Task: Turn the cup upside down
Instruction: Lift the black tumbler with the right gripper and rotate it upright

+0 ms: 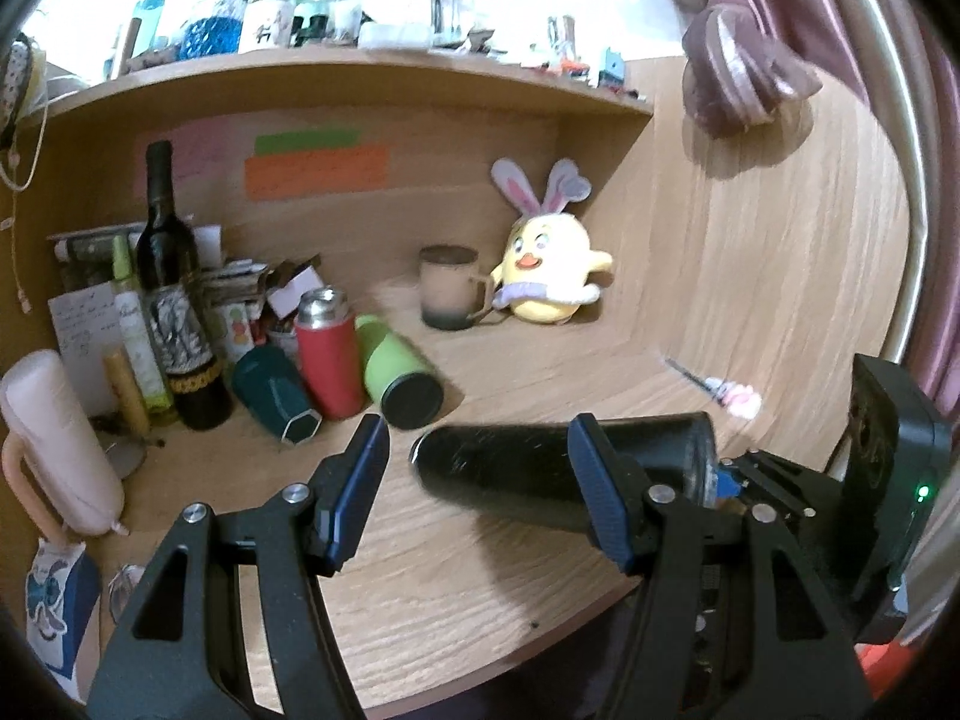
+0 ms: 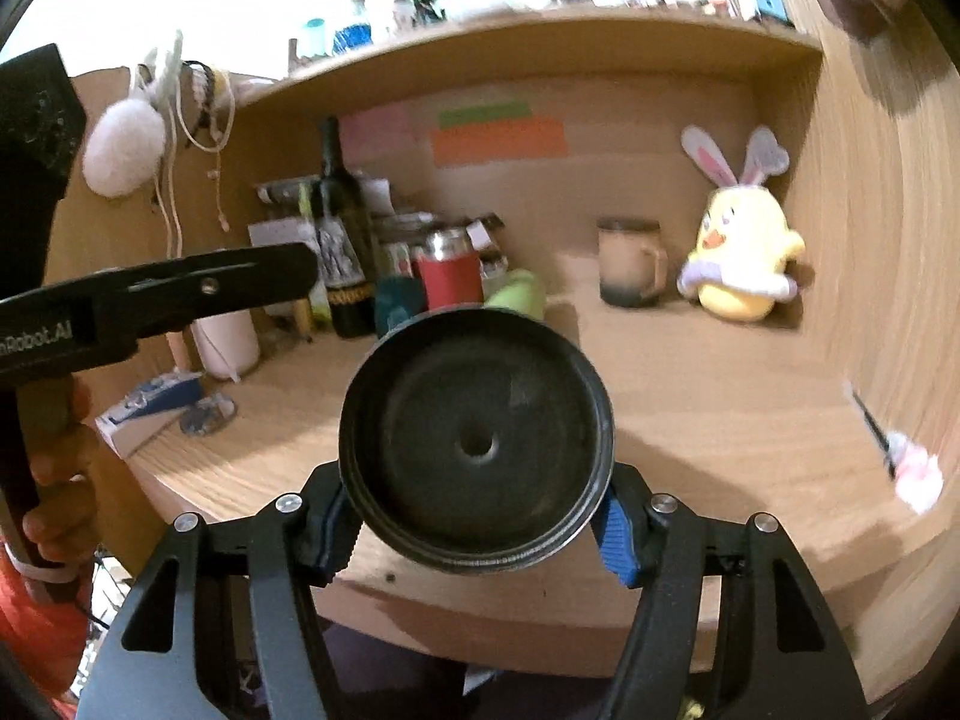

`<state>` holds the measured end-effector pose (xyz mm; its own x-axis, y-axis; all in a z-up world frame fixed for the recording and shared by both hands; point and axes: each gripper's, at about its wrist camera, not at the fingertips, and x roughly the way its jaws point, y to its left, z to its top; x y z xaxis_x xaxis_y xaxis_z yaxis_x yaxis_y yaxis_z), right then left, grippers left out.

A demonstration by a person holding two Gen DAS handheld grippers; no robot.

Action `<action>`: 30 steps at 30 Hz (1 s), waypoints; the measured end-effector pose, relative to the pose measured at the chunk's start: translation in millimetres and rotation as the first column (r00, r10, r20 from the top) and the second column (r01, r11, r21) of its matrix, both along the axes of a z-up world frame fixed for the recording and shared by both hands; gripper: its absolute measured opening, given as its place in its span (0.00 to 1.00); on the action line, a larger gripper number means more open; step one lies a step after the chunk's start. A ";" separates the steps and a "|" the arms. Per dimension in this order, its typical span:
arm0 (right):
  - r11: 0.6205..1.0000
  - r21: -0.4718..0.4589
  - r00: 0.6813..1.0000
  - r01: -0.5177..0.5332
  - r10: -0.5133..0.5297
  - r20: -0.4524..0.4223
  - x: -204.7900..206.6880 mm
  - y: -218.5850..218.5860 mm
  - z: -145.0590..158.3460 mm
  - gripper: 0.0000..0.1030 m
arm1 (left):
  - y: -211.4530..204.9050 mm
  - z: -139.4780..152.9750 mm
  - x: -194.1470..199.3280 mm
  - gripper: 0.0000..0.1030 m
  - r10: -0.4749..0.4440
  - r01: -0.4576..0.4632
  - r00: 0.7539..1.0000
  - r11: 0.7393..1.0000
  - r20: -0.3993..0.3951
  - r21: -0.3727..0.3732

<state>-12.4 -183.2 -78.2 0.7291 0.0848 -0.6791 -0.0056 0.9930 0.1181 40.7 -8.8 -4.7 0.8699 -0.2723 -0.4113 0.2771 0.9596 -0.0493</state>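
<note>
A black cylindrical cup (image 1: 540,474) is held on its side above the wooden desk. My right gripper (image 2: 474,516) is shut on the black cup (image 2: 474,450), whose round end faces the right wrist camera. In the left wrist view the right gripper's body (image 1: 780,492) holds the cup from the right. My left gripper (image 1: 480,480) is open, its fingers (image 1: 354,492) either side of the cup's free end, not touching it. The left gripper's side also shows in the right wrist view (image 2: 150,300).
Red flask (image 1: 327,354), green bottle (image 1: 396,372), teal cup (image 1: 276,396) and wine bottle (image 1: 171,294) crowd the desk's back left. A glass mug (image 1: 450,288) and yellow plush chick (image 1: 549,264) stand at the back. A pink jug (image 1: 54,444) is left, a pink-tipped pen (image 1: 720,387) right.
</note>
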 end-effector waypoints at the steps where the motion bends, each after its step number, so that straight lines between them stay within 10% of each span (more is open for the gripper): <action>1: 1.000 -0.002 1.000 -0.006 0.006 0.011 1.7 1.2 4.0 0.59 | -0.1 6.1 0.4 0.60 -0.013 0.014 1.000 1.000 0.007 -0.010; 30: 0.987 0.083 0.988 -0.139 0.133 0.074 105.1 18.4 16.1 0.59 | 42.4 46.3 99.1 0.61 0.017 -0.025 0.994 0.997 -0.104 -0.077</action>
